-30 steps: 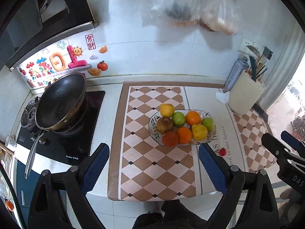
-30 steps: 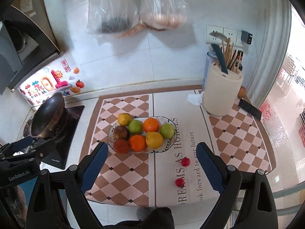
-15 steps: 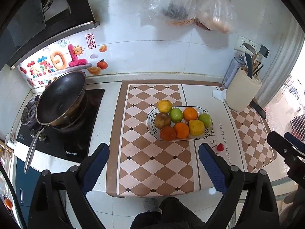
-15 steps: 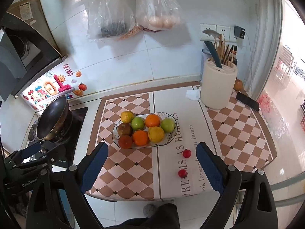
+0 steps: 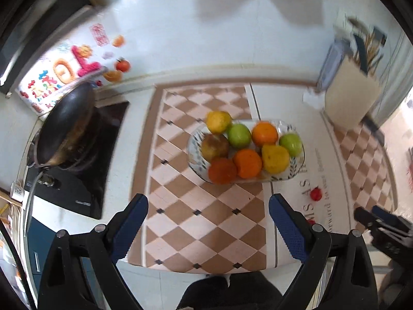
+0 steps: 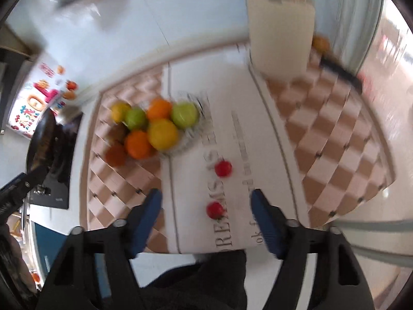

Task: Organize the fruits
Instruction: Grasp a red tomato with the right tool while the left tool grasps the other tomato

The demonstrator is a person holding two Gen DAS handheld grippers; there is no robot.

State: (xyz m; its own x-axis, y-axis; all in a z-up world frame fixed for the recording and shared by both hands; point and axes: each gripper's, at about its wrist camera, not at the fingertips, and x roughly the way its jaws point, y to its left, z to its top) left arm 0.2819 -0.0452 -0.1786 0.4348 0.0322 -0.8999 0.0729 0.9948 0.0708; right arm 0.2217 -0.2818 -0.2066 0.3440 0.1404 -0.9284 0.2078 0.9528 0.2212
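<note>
The glass fruit dish (image 5: pixel 296 173) stands on the desk (image 5: pixel 185 235), across the seam between the checkered mat and the white lettered mat (image 6: pixel 196 188); it serves as the landmark here. It holds eight fruits: a yellow one (image 5: pixel 218 121) at the far left rim, a brown one (image 5: pixel 214 146) beside it, two green ones (image 5: pixel 239 135), two orange ones (image 5: pixel 264 133), a dark orange one (image 5: pixel 222 170) at the near edge and a second yellow one (image 5: pixel 275 159).

Two small red fruits lie outside the dish on the lettered mat. The first red fruit (image 6: pixel 223 168) lies near the dish, on its near right side. The second red fruit (image 6: pixel 214 209) lies nearer the desk edge, apart from the first.

The right tool (image 6: pixel 206 218) points steeply down at the lettered mat. Its jaws are closing. The second red fruit shows between the blue pads (image 6: pixel 263 222), touching neither.

The left tool (image 5: pixel 208 222) hangs over the checkered mat on the near side of the dish, jaws wide apart, nothing between them.

Left of the dish a dark pan (image 5: pixel 64 126) sits on the cooktop. Behind the dish to the right stands a cream utensil holder (image 5: pixel 348 100). Both views are blurred.
</note>
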